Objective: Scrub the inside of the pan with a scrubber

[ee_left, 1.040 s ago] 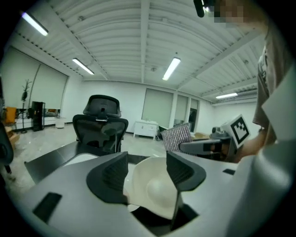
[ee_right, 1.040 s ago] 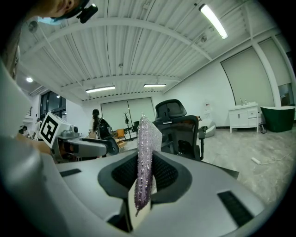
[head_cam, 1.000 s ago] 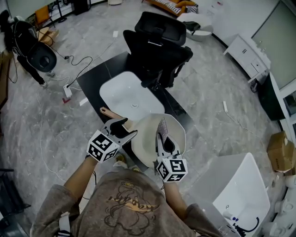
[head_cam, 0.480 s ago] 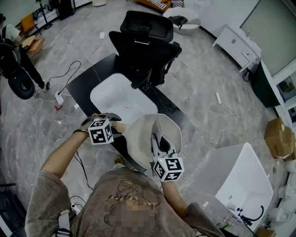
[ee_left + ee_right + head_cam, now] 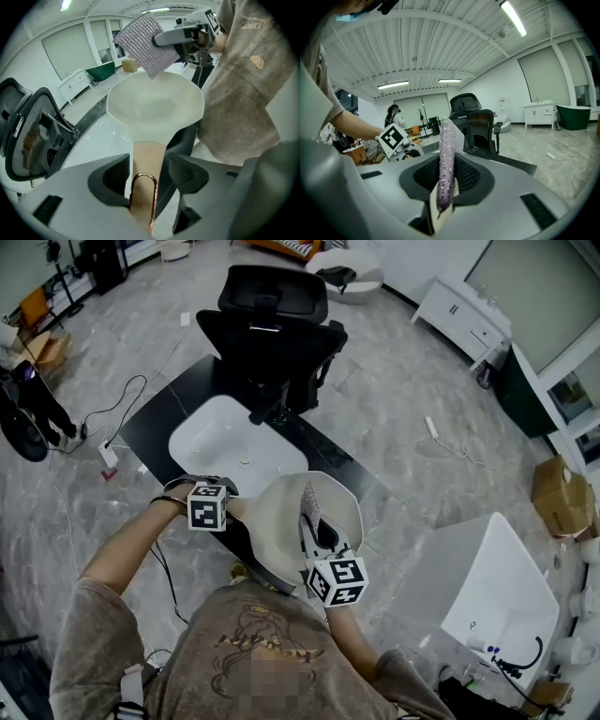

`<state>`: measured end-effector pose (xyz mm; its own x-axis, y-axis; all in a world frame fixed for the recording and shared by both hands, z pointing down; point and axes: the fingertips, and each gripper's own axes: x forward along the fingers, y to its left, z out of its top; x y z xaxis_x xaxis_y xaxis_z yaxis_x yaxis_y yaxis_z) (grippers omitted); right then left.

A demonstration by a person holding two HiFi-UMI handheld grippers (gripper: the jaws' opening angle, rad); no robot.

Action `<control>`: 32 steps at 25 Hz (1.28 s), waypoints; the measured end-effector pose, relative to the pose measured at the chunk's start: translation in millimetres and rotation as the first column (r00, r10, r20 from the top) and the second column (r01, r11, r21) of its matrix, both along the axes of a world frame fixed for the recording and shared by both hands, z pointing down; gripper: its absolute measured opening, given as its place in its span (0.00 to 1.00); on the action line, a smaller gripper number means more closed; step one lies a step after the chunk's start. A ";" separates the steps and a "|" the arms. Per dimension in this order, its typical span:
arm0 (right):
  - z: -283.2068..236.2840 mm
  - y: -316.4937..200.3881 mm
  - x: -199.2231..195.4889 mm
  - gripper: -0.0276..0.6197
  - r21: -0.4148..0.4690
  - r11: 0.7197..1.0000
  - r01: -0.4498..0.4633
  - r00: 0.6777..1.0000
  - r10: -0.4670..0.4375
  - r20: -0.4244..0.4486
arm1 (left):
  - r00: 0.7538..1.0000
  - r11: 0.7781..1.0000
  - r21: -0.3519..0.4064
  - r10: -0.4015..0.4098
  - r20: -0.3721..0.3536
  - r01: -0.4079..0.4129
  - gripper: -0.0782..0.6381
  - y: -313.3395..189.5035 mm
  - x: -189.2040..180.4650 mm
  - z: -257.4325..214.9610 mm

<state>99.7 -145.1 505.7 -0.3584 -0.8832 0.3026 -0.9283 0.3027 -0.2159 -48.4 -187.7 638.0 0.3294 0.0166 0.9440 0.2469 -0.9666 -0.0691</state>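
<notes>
Two-handed over the near edge of a black surface (image 5: 169, 413): grips the wooden handle (image 5: 149, 146) of a cream pan (image 5: 281, 521) with the left tongs (image 5: 149, 161), closed on the handle from either side, a copper-coloured hanging loop (image 5: 143, 175) showing at the handle's end. Holds the pan off the surface, inside facing up, just beside a white basin (image 5: 225, 442) set into that surface. Pinches a glittery lilac scrubber (image 5: 447, 136) edge-on in the right tongs (image 5: 446, 161), clamped tight on its lower end, and stands it upright over the right half of the pan's inside, near the far rim as seen from the left gripper view. Cannot tell whether scrubber and pan touch. Faces a black office chair (image 5: 267, 324) across the surface, on a grey marbled floor (image 5: 403, 409) with cables (image 5: 141, 390) trailing at the left. Stands with a second white basin (image 5: 497, 601) well apart at the lower right.
</notes>
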 end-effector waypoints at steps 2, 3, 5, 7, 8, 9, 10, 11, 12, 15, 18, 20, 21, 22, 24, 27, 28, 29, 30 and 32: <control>6.2 -1.7 -2.8 0.15 -0.010 1.000 0.024 1.000 -0.024 -0.006 | 1.000 1.000 -0.004 -0.014 -0.007 0.014 0.48 0.8 2.5 3.7; 10.9 -3.0 -4.4 0.15 -0.020 0.999 0.036 0.999 -0.037 -0.016 | 1.000 1.000 -0.005 -0.020 -0.009 0.020 0.46 0.9 3.4 5.1; 23.2 -6.1 -8.2 0.15 -0.045 0.997 0.062 0.997 -0.064 -0.041 | 1.000 1.000 -0.003 -0.025 -0.013 0.025 0.45 0.4 4.2 7.3; 37.8 -9.9 -13.7 0.15 -0.071 0.993 0.090 0.993 -0.095 -0.066 | 1.000 1.000 0.001 -0.024 -0.017 0.024 0.45 -0.6 4.2 8.2; 45.3 -11.7 -17.0 0.15 -0.083 0.991 0.106 0.990 -0.113 -0.079 | 1.000 1.000 0.002 -0.022 -0.019 0.023 0.45 -0.8 4.2 8.3; 52.5 -13.5 -20.4 0.15 -0.095 0.988 0.122 0.987 -0.131 -0.096 | 1.000 1.000 0.002 -0.022 -0.019 0.022 0.44 -0.9 4.4 8.3; 59.3 -15.1 -23.8 0.15 -0.108 0.985 0.137 0.982 -0.150 -0.114 | 1.000 1.000 0.000 -0.021 -0.018 0.021 0.44 -0.8 4.7 8.2; 65.6 -16.4 -27.2 0.15 -0.121 0.981 0.151 0.977 -0.167 -0.131 | 1.000 1.000 -0.003 -0.021 -0.017 0.021 0.44 -0.7 5.0 7.8; 71.4 -17.5 -31.1 0.15 -0.136 0.977 0.165 0.973 -0.184 -0.142 | 1.000 1.000 -0.005 -0.020 -0.016 0.020 0.44 -0.6 5.3 7.4; 87.7 -18.1 -49.0 0.15 -0.172 0.959 0.226 0.957 -0.251 -0.143 | 1.000 1.000 -0.011 -0.027 -0.010 0.027 0.44 -1.2 5.3 8.1; 103.2 -16.6 -72.8 0.16 -0.200 0.929 0.311 0.930 -0.340 -0.136 | 0.999 0.999 -0.024 -0.038 0.006 0.038 0.44 -1.7 4.6 11.4; 109.7 -15.2 -86.0 0.16 -0.216 0.909 0.358 0.911 -0.390 -0.132 | 0.999 0.999 -0.028 -0.039 0.010 0.039 0.44 -0.9 5.0 10.9; 111.5 -14.8 -90.7 0.16 -0.221 0.901 0.374 0.904 -0.407 -0.132 | 0.999 0.999 -0.029 -0.039 0.009 0.039 0.44 -0.5 5.4 10.0; 112.9 -14.7 -94.5 0.16 -0.224 0.895 0.387 0.898 -0.421 -0.129 | 0.999 0.999 -0.028 -0.041 0.006 0.041 0.44 -0.5 5.7 9.6; 115.7 -14.3 -101.0 0.16 -0.222 0.883 0.415 0.888 -0.446 -0.114 | 0.999 0.999 -0.029 -0.046 0.000 0.046 0.44 -0.3 4.6 11.0; 120.2 -12.8 -108.8 0.16 -0.213 0.863 0.458 0.871 -0.483 -0.087 | 0.999 0.998 -0.033 -0.046 -0.020 0.045 0.44 3.6 3.0 11.4; 120.8 -13.1 -110.3 0.16 -0.211 0.859 0.467 0.867 -0.491 -0.080 | 0.999 0.998 -0.034 -0.045 -0.026 0.044 0.44 4.8 3.0 10.7; 121.0 -14.0 -111.2 0.16 -0.210 0.856 0.472 0.865 -0.496 -0.076 | 0.999 0.998 -0.034 -0.044 -0.028 0.044 0.43 5.5 3.1 9.8; 121.1 -15.3 -111.4 0.16 -0.209 0.856 0.473 0.865 -0.497 -0.075 | 0.999 0.999 -0.034 -0.043 -0.027 0.042 0.43 5.9 3.2 9.0; 121.5 -17.9 -110.8 0.16 -0.206 0.859 0.469 0.867 -0.492 -0.075 | 0.999 0.999 -0.034 -0.035 -0.018 0.034 0.43 6.5 3.4 7.8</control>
